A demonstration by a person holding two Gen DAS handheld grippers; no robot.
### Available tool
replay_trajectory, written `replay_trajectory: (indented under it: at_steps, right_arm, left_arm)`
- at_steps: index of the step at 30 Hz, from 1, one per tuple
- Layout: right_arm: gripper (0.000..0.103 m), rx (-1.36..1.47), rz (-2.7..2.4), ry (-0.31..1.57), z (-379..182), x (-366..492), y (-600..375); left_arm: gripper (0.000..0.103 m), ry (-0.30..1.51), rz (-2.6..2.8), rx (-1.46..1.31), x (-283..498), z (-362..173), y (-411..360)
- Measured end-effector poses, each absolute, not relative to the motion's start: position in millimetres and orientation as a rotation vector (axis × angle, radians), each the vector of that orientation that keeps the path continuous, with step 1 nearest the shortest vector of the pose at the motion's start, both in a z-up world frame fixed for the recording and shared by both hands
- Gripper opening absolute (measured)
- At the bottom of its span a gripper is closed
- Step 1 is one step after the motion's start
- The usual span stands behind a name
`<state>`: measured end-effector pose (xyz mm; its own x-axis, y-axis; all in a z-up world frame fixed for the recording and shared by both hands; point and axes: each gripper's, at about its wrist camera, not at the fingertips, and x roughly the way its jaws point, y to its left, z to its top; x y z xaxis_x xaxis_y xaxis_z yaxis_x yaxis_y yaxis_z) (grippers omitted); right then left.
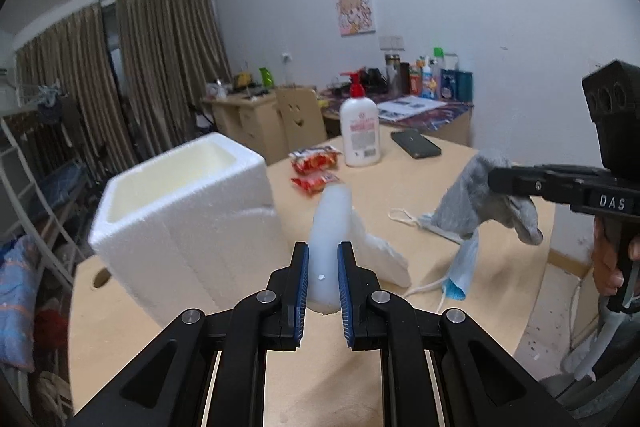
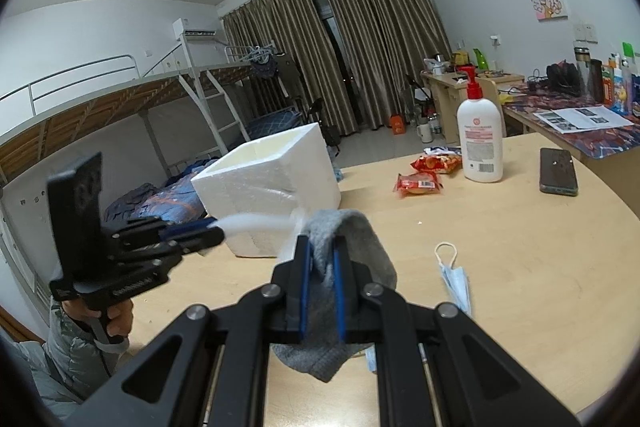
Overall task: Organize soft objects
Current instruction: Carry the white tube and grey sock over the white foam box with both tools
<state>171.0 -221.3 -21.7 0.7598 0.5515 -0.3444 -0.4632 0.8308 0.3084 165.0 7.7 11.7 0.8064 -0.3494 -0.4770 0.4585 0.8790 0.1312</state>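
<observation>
Grey sock (image 2: 344,259) droops limp from your clamped right gripper (image 2: 322,263) above the table (image 2: 520,247), while your left gripper (image 1: 323,267) pinches white cloth (image 1: 330,227) beside the foam box (image 1: 180,211).

Two snack packets (image 2: 418,183) (image 2: 438,163) — one foam box (image 2: 268,183), bottle (image 2: 480,143), phone (image 2: 558,171).
</observation>
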Motion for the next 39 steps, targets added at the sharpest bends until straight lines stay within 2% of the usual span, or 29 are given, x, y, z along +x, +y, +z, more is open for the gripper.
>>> replay_trajectory:
  at_steps: [29, 39]
  right_arm:
    - [0.014, 0.091, 0.741, 0.289, 28.6, 136.5, -168.6]
    - [0.014, 0.04, 0.823, 0.246, 44.1, 135.1, -144.5]
  left_arm:
    - [0.015, 0.268, -0.159, -0.001, 84.5, 67.1, 56.7]
    - [0.015, 0.24, -0.099, 0.014, 70.8, 73.2, 62.8]
